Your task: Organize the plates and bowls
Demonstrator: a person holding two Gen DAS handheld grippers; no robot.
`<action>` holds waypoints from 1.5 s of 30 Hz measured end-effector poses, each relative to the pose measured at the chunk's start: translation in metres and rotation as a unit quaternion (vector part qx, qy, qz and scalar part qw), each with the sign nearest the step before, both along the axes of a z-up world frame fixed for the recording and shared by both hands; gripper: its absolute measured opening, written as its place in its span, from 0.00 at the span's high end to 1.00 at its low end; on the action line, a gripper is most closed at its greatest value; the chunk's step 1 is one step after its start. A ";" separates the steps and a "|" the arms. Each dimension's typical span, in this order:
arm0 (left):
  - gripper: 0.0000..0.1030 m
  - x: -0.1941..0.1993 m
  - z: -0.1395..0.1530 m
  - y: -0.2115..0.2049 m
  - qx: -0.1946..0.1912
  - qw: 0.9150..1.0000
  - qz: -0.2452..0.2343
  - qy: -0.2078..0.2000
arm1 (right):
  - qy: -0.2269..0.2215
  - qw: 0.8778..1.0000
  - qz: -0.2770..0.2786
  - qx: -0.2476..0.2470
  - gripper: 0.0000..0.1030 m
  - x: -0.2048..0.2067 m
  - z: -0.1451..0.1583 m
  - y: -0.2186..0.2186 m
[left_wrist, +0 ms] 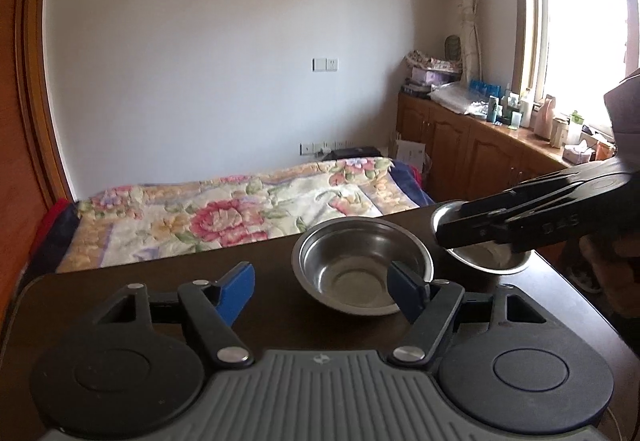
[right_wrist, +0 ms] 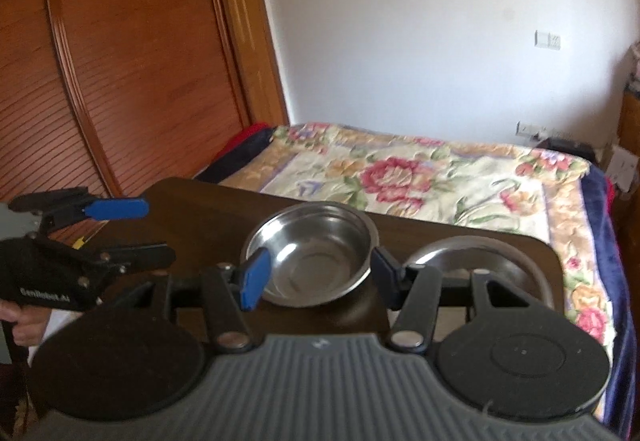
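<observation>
Fingers point(left_wrist: 236, 289) of the left gripper point(left_wrist: 320, 291) are seen spread wide with nothing gripped. A steel bowl point(left_wrist: 362, 265) is set upright on the dark counter point(left_wrist: 160, 281) just ahead of them, its near rim overlapped by the right-hand blue pad. A second steel bowl point(left_wrist: 488, 259) is placed just beside the first, to its right, near the counter's edge. The right gripper point(left_wrist: 448, 227) is held above that second bowl. Its fingers are likewise parted, and in its own view the first bowl is framed between them; whether the pads touch its rim cannot be told. Beyond the counter, a bed covered by a floral quilt point(left_wrist: 224, 217) is shown against a white wall point(left_wrist: 240, 41), flanked by a wooden wardrobe door point(right_wrist: 120, 61) and low wooden cabinets point(left_wrist: 452, 145).
</observation>
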State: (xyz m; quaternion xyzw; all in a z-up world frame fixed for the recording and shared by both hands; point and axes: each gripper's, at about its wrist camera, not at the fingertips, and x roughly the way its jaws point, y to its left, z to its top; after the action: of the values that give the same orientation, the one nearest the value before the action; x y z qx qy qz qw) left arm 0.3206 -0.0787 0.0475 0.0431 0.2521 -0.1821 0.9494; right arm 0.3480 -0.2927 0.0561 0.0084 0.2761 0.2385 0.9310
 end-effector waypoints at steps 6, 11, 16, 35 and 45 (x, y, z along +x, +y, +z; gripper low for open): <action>0.18 0.027 -0.009 -0.005 0.004 1.000 -0.002 0.025 | 0.027 1.000 -0.011 -0.006 0.45 0.028 -0.007 0.008; 0.19 0.038 -0.015 -0.011 0.009 0.999 -0.004 0.034 | 0.046 0.999 -0.014 -0.012 0.46 0.040 -0.010 0.013; 0.21 0.047 -0.022 -0.012 0.012 0.999 -0.002 0.045 | 0.059 0.998 -0.020 -0.028 0.46 0.048 -0.015 0.020; 0.43 0.058 -0.034 -0.015 0.003 0.997 -0.006 0.075 | 0.082 0.995 -0.022 -0.050 0.47 0.054 -0.024 0.033; 0.53 0.063 -0.046 -0.015 0.015 0.996 0.007 0.087 | 0.083 0.994 -0.024 -0.071 0.65 0.055 -0.032 0.036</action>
State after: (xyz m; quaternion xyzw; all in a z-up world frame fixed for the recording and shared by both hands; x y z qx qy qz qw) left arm 0.3840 -0.0935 0.0010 0.0396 0.3370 -0.1747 0.9243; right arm 0.4027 -0.2562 0.0245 -0.0312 0.3683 0.1944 0.9086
